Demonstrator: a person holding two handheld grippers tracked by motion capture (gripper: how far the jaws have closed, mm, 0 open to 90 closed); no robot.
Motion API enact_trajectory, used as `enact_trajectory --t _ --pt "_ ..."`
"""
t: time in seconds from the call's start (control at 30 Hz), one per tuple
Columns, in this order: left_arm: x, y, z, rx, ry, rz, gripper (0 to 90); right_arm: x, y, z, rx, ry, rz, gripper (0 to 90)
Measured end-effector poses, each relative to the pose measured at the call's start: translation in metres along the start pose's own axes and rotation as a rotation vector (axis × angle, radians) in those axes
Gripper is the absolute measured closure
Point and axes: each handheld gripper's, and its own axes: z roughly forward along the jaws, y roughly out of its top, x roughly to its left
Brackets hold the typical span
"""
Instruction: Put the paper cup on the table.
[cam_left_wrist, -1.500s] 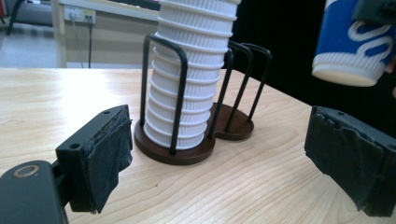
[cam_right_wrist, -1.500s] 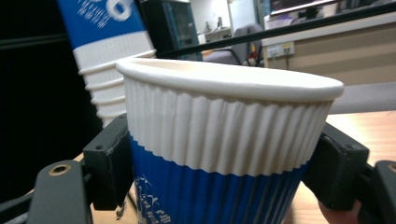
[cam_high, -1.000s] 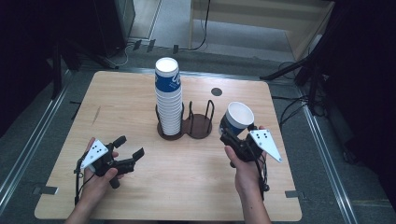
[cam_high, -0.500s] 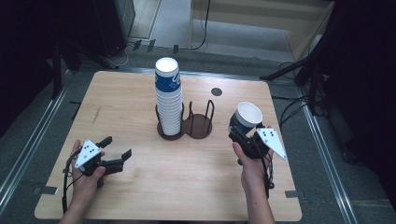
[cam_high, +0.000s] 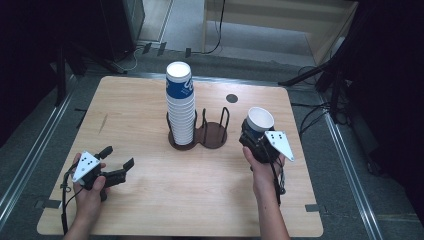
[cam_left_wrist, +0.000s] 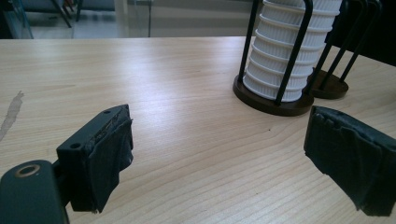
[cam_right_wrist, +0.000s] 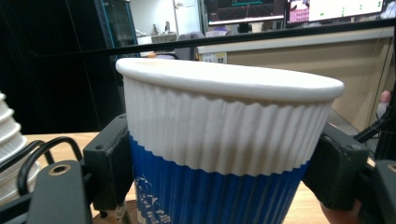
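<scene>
A tall stack of blue-and-white paper cups (cam_high: 180, 107) stands in the left ring of a dark two-ring wire holder (cam_high: 212, 134) at mid-table; its ribbed lower cups (cam_left_wrist: 289, 51) show in the left gripper view. The holder's right ring is empty. My right gripper (cam_high: 255, 137) is shut on a single blue-and-white paper cup (cam_high: 259, 121), upright just right of the holder; both pads press its sides (cam_right_wrist: 224, 154) in the right gripper view. My left gripper (cam_high: 118, 162) rests low at the table's front left, jaws open with bare wood between them (cam_left_wrist: 219, 158).
The wooden table (cam_high: 140, 105) has a small dark round hole (cam_high: 231, 98) behind the holder and a dark smear (cam_left_wrist: 11, 114) at its left. Metal rails run along both sides; cables and dark stands lie on the floor behind.
The left gripper has drawn back toward the front left edge. The right gripper has shifted slightly rightward and down with the cup still held.
</scene>
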Motion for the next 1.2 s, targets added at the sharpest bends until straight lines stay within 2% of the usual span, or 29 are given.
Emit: enact_trajectory --t 0.1,0.2,0.57,0.67,0.8,0.93,1.03,1.1,1.2 --pt "0.001 0.000 0.000 0.004 -0.002 -0.016 9.0 0.001 -0.001 0.008 0.011 -0.009 -0.024 20.7" --pt "0.002 0.000 0.000 0.006 -0.003 -0.028 9.0 -0.002 -0.003 0.018 0.022 -0.024 -0.018 20.7" --pt "0.003 0.000 0.000 0.007 -0.001 -0.037 9.0 -0.015 -0.018 0.046 0.080 -0.081 -0.073 20.7" --pt "0.003 0.000 0.000 0.007 0.002 -0.041 9.0 -0.021 -0.020 0.055 0.083 -0.093 -0.064 20.8" --pt "0.003 0.000 0.001 0.008 0.005 -0.042 9.0 -0.027 -0.024 0.065 0.102 -0.115 -0.083 20.9" --pt "0.004 0.001 0.000 0.012 0.005 -0.046 9.0 -0.031 -0.028 0.076 0.114 -0.109 -0.069 21.0" --pt "0.004 0.001 0.000 0.013 0.008 -0.051 9.0 -0.034 -0.032 0.081 0.122 -0.122 -0.044 21.0" --pt "0.004 0.001 0.001 0.011 0.007 -0.054 9.0 -0.036 -0.035 0.084 0.127 -0.134 -0.053 21.0" --pt "0.005 0.001 0.001 0.013 0.008 -0.060 9.0 -0.035 -0.040 0.090 0.148 -0.141 -0.099 21.0"
